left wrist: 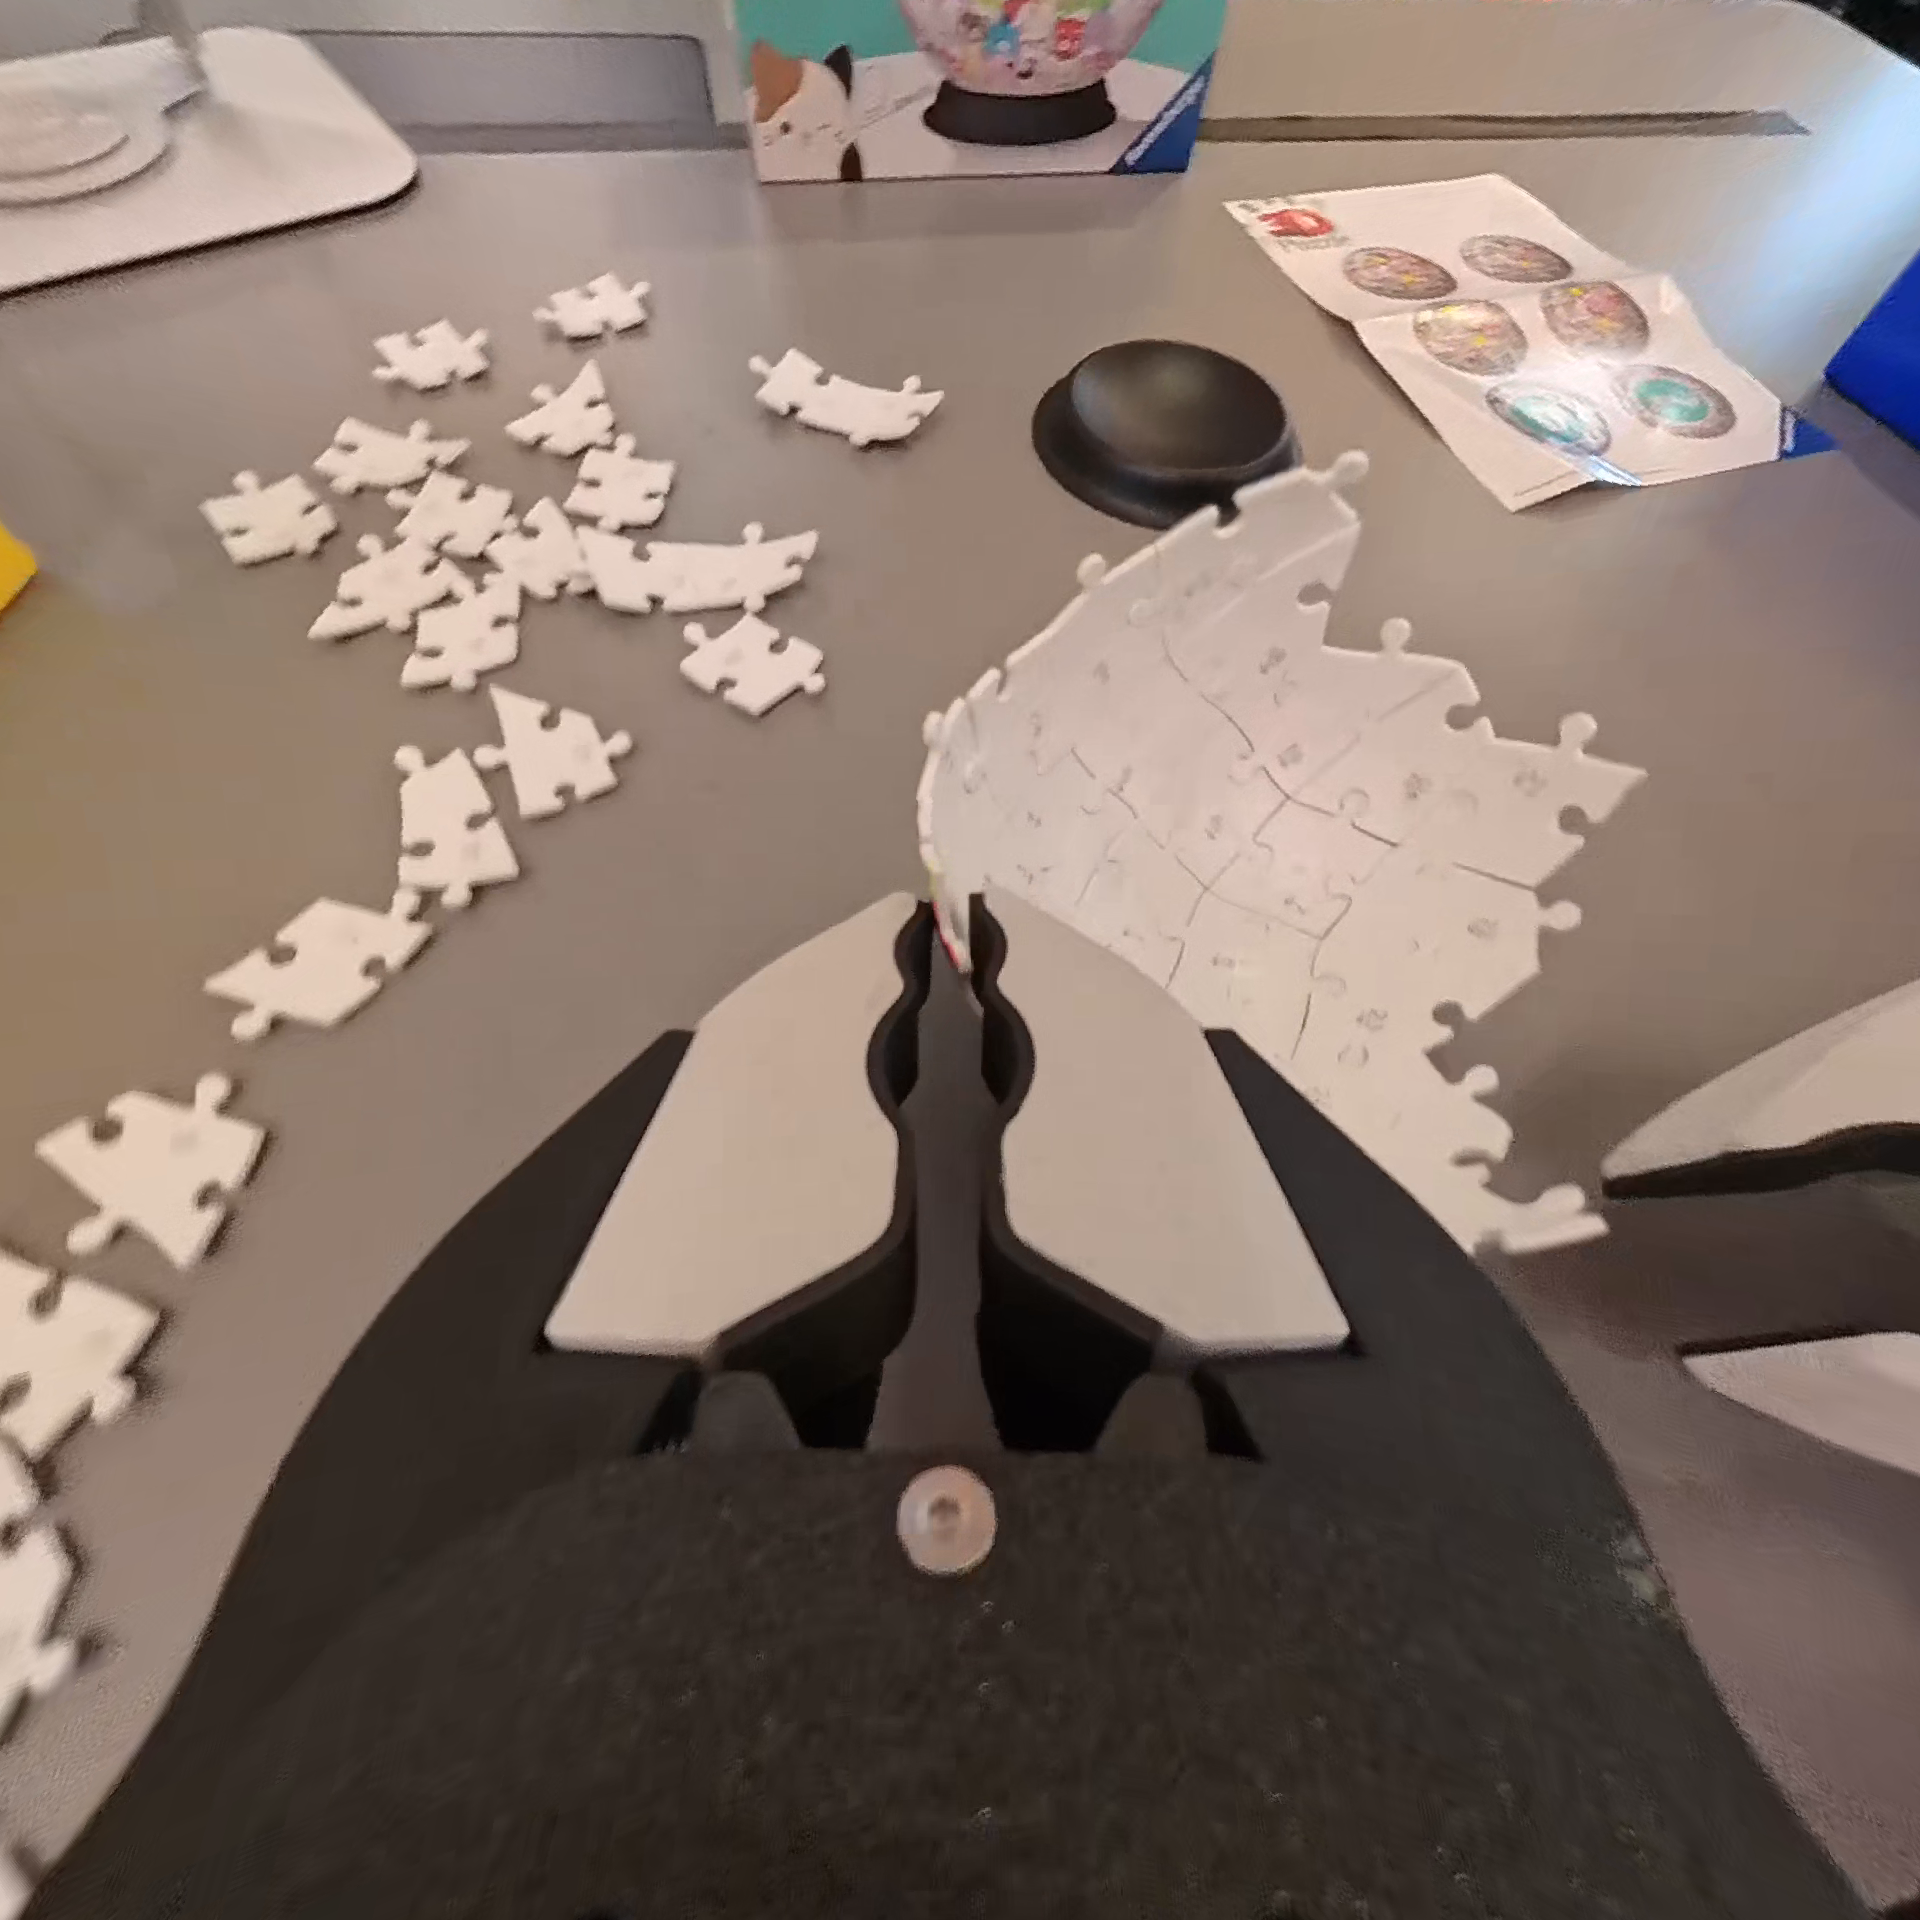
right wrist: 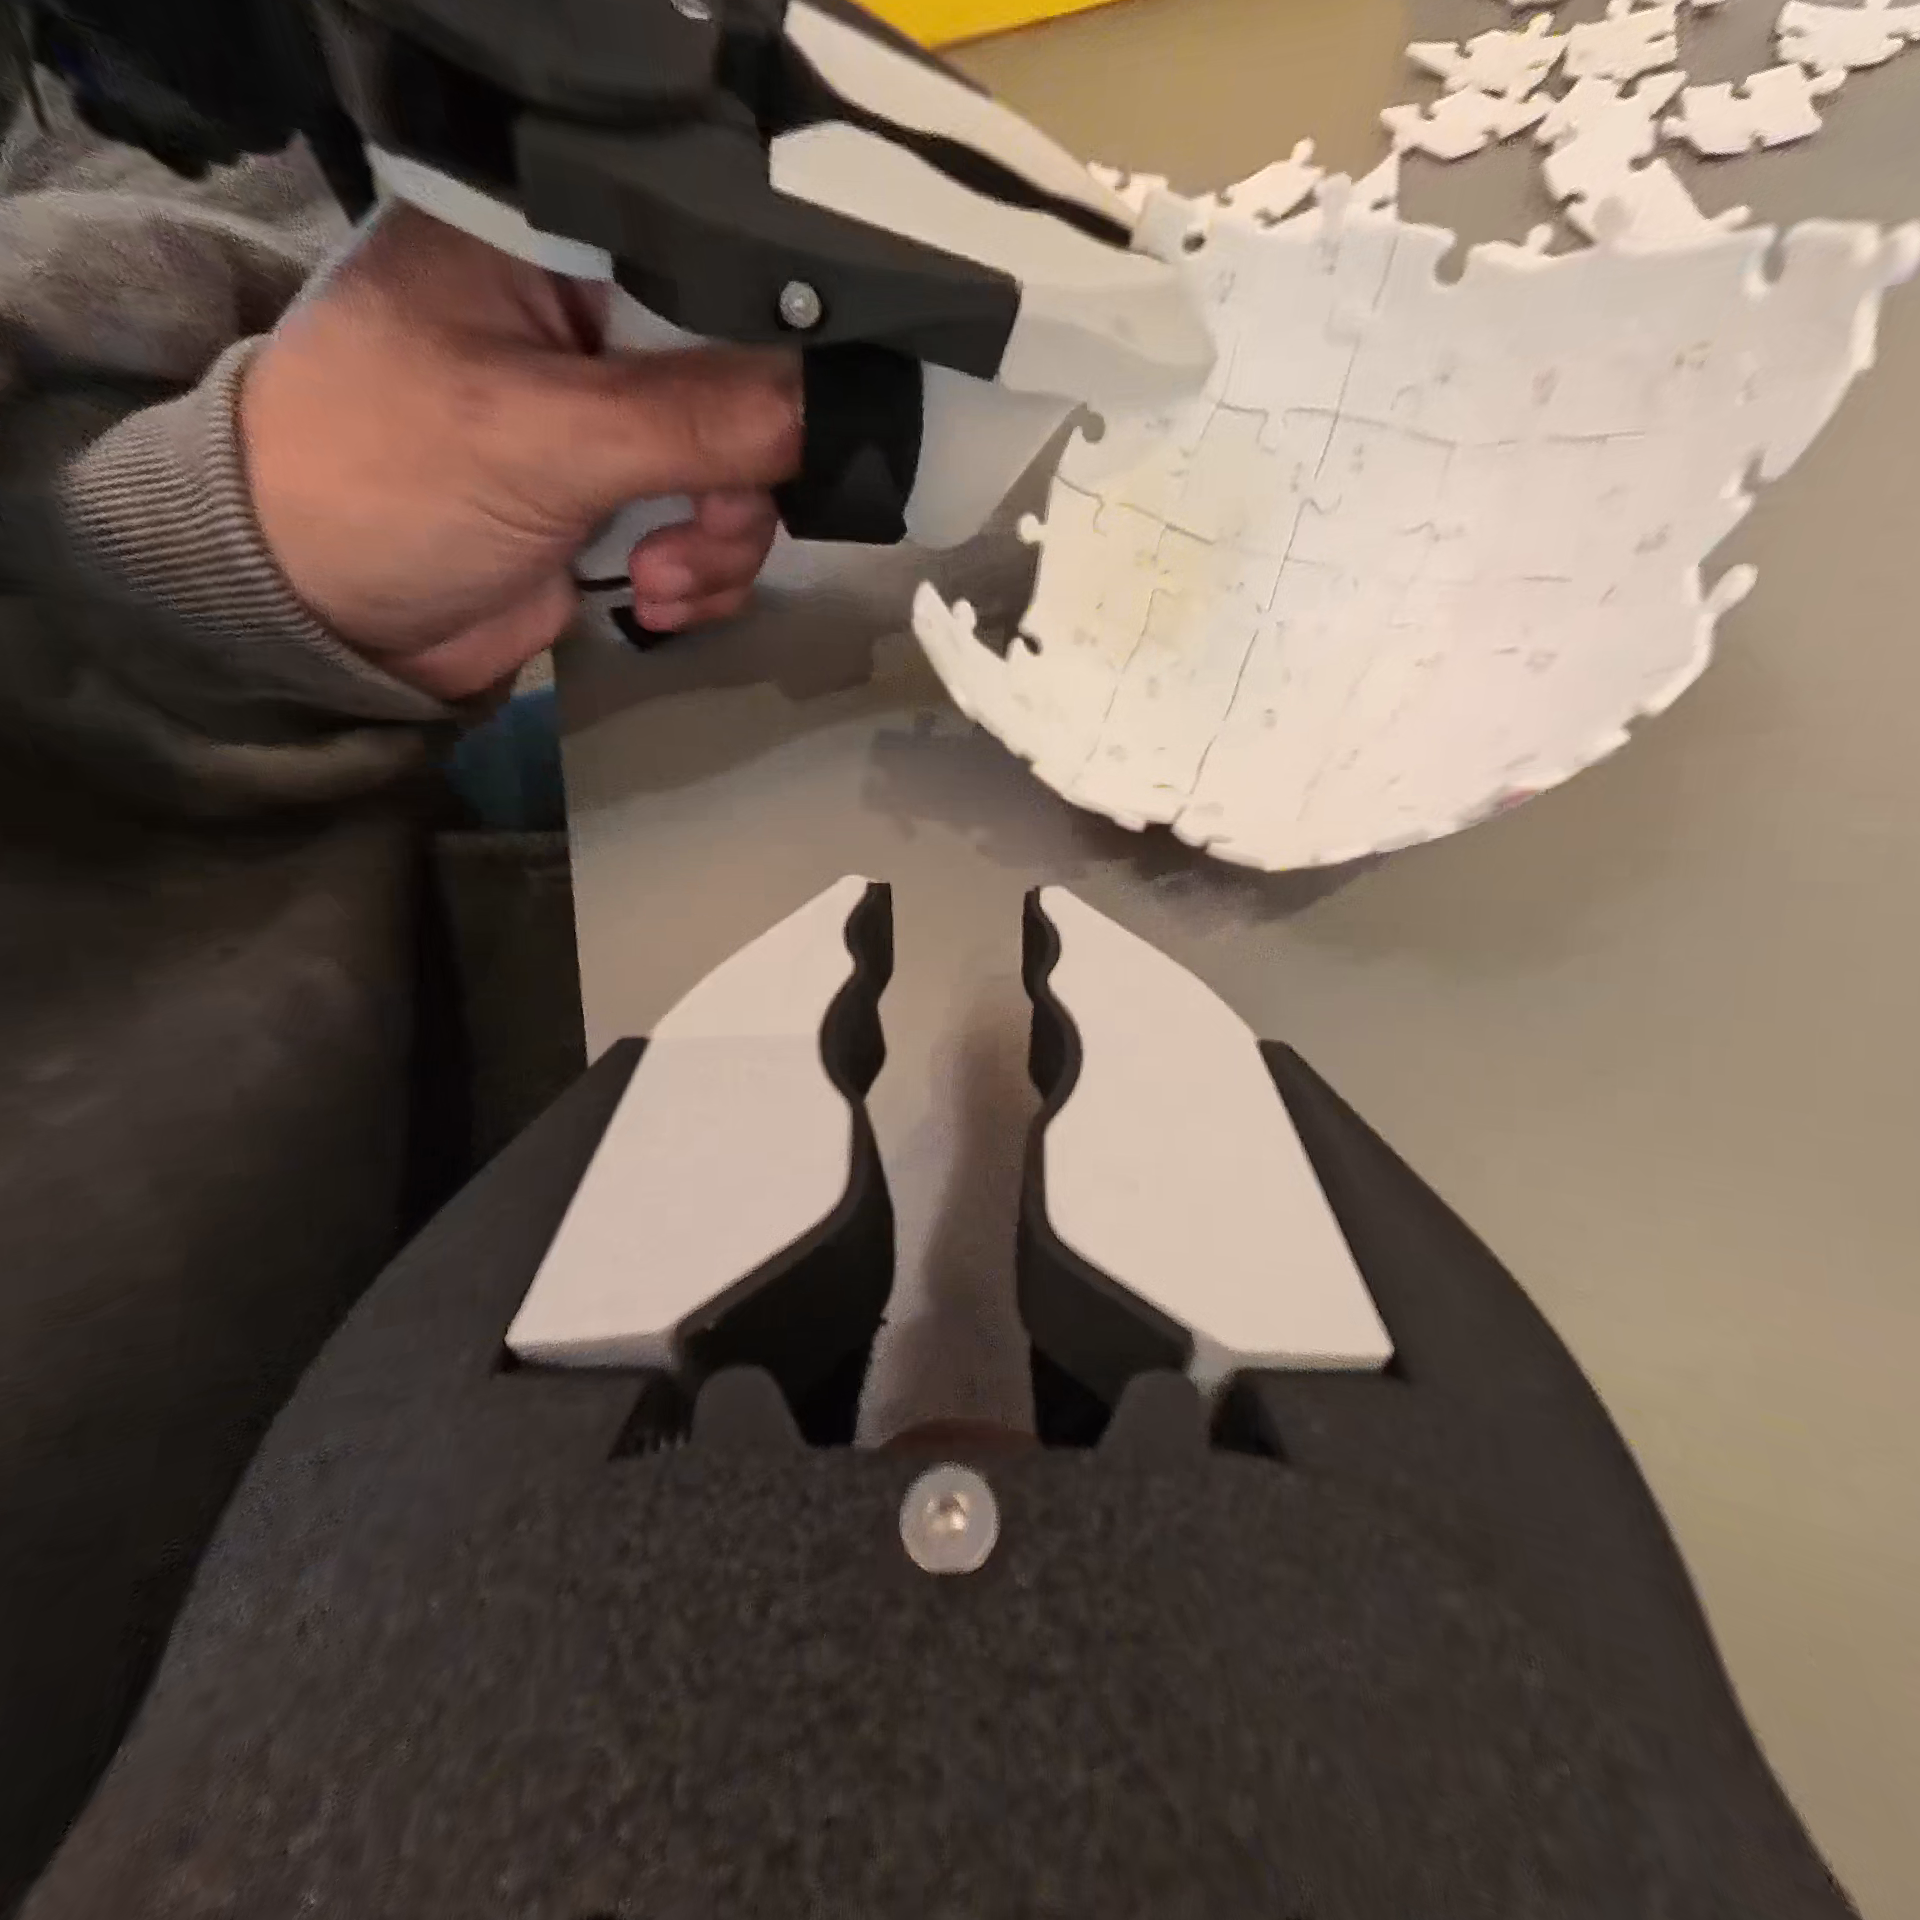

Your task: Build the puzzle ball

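My left gripper (left wrist: 948,935) is clamped on the rim of the half-built shell (left wrist: 1278,831), fingertips pinching one edge piece. The shell hangs off that single pinch above the grey table (left wrist: 1558,644), concave white side up and towards me. In the right wrist view it looks just clear of the tabletop, though I can't tell if the lowest edge touches.

My right gripper (right wrist: 958,894) is empty, jaws apart, low over the table just short of the shell's near edge.

Handling read: thin curved plastic pieces, very light, each one stiff. The joints are the weak point, being tab-and-slot only. A cantilevered hold from one edge piece puts bending on every seam, so a twist or bump could pop a row loose. The white face looks smooth, likely slippery under the pads.

Best hold: edge-on across the wall thickness, deep enough to span a seam, not on a lone tab. I'd support the opposite rim with the right gripper before pressing anything in.

Loose pieces (left wrist: 468,540) are scattered to the left, white side up. The black stand (left wrist: 1164,426) sits beyond the shell, the instruction sheet (left wrist: 1507,332) and the box (left wrist: 977,94) further back.
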Action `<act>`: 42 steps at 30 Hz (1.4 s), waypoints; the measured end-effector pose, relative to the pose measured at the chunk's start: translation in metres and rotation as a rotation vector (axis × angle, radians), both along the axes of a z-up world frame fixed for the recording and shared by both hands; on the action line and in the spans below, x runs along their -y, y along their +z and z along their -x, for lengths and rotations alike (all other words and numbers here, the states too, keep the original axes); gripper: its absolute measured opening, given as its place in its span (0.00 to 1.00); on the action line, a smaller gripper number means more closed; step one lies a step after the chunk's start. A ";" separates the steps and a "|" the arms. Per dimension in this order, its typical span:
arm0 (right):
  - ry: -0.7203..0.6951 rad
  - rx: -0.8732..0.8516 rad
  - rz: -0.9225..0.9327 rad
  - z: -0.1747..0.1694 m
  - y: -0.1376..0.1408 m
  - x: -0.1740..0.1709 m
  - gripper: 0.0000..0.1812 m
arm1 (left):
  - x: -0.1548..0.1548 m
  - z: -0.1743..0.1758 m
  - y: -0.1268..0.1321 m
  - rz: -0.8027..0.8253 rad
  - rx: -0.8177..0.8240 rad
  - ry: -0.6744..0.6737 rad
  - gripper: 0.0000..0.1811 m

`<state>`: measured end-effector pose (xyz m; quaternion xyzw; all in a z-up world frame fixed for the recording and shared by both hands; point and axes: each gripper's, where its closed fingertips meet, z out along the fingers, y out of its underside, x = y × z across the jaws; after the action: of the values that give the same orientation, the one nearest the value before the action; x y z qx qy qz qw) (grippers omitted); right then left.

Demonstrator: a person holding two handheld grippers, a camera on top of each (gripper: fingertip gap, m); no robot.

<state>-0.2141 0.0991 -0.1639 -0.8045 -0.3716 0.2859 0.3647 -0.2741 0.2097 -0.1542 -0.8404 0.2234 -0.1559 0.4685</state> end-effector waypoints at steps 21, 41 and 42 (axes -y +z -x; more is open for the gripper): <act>-0.225 -0.032 0.038 -0.022 -0.001 -0.030 0.17 | 0.068 0.027 0.023 0.092 0.036 -0.102 0.21; -0.218 0.007 0.052 -0.015 -0.009 -0.016 0.17 | 0.062 0.194 -0.019 0.123 -0.340 -0.301 0.30; -0.219 0.010 0.052 -0.015 -0.009 -0.013 0.17 | 0.059 0.196 -0.022 0.130 -0.343 -0.297 0.29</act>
<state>-0.1996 0.1123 -0.1733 -0.8509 -0.2756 0.2500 0.3708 -0.4702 0.1504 -0.1762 -0.8409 0.4105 -0.0920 0.3405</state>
